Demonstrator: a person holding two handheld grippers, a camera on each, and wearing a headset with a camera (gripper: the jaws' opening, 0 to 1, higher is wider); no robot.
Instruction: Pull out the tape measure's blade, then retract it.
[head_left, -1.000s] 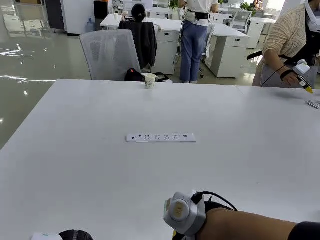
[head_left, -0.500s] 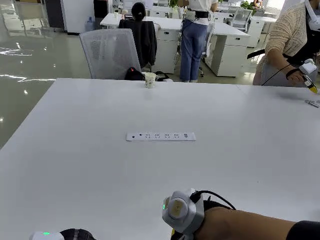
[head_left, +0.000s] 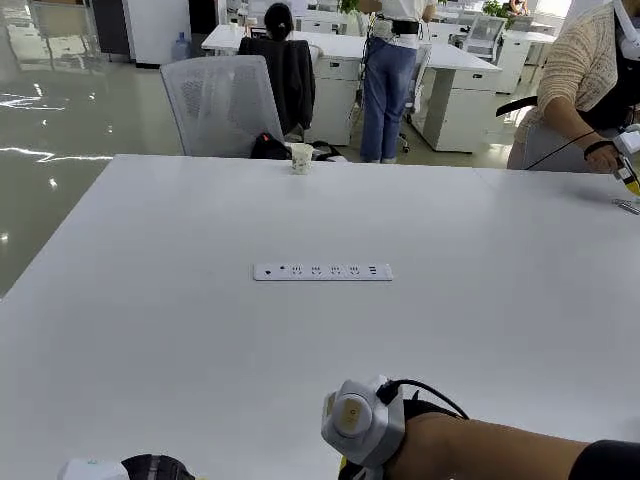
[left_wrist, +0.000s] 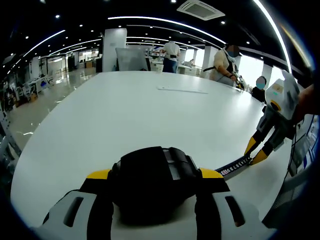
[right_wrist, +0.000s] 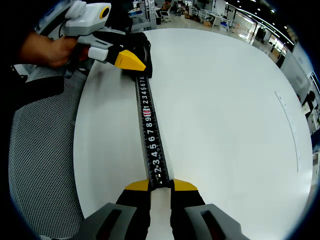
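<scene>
Rightward since a second ago goes another person's hand (head_left: 602, 157) at the far right of the smooth white surface (head_left: 200, 330), closer to the frame's edge. One black rounded tape-measure case (left_wrist: 152, 177) sits clenched in the left tongs (left_wrist: 156, 174), close to the surface's near edge. One flat black blade with white numerals (right_wrist: 150, 135) runs straight out along that edge to the right tongs (right_wrist: 161, 186), whose two yellow tips pinch its end. Beyond the blade the surface lies open as far as one white slab-shaped power strip (head_left: 322, 272) at mid-surface. One paper cup (head_left: 301, 160) stands at the far edge. One grey mesh chair (head_left: 222, 105) stands just behind it.
</scene>
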